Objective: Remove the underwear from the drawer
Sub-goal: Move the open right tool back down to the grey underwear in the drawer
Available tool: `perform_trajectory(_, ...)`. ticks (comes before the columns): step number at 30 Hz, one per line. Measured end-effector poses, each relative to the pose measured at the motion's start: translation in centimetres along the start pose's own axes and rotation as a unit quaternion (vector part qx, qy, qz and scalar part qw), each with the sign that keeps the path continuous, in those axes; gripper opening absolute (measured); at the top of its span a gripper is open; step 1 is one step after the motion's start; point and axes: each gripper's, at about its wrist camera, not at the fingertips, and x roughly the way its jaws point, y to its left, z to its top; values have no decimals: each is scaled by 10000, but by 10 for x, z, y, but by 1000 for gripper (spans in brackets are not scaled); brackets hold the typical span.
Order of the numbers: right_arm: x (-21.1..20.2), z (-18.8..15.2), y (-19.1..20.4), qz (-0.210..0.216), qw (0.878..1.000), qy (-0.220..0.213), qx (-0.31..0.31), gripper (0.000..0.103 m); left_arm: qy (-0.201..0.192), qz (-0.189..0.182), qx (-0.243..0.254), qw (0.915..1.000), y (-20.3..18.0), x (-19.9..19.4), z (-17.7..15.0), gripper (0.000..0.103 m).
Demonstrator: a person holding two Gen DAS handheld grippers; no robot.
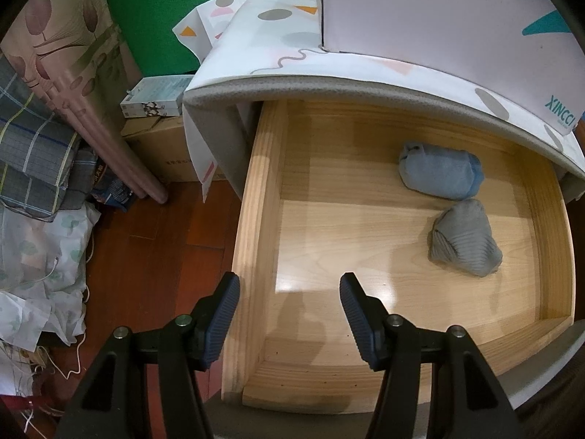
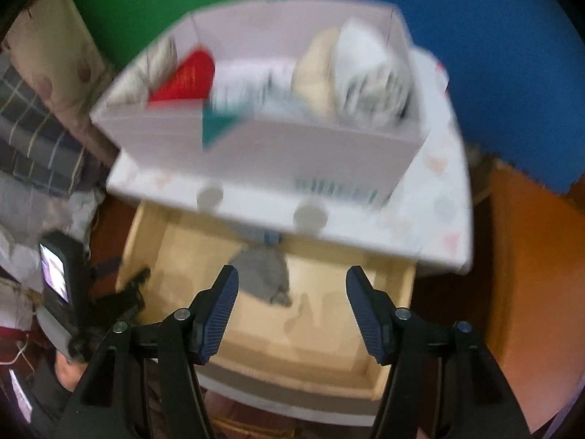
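Observation:
The light wooden drawer (image 1: 263, 197) is pulled out from under the cabinet top. Two folded pieces of underwear lie at its right: a blue one (image 1: 438, 170) further in and a grey one (image 1: 462, 239) nearer the front. My left gripper (image 1: 289, 283) hangs open above the drawer's left front corner, nothing between its fingers. In the blurred right wrist view, my right gripper (image 2: 292, 280) is open high above the drawer (image 2: 393, 314), with the grey underwear (image 2: 263, 269) below, just inside its left finger, and a sliver of the blue one (image 2: 272, 237) under the cabinet edge. The left gripper's body (image 2: 124, 296) shows at left.
A white box (image 2: 278, 146) full of packets stands on the patterned cabinet top (image 1: 329, 62). Left of the drawer are red-brown floor (image 1: 164, 237), cardboard boxes (image 1: 164, 146), a rolled mat (image 1: 91, 109) and piled bedding (image 1: 40, 248). An orange surface (image 2: 530, 274) lies to the right.

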Motion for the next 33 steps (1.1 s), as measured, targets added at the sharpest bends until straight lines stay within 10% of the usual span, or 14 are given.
perform_trajectory(12, 98, -43, 16, 213, 9977, 620, 181, 60, -29, -76, -87, 9999, 7, -2, 0, 59)
perform_trajectory(33, 179, -19, 47, -156, 9934, 1128, 131, 78, 43, -72, -64, 9999, 5, 1, 1, 58)
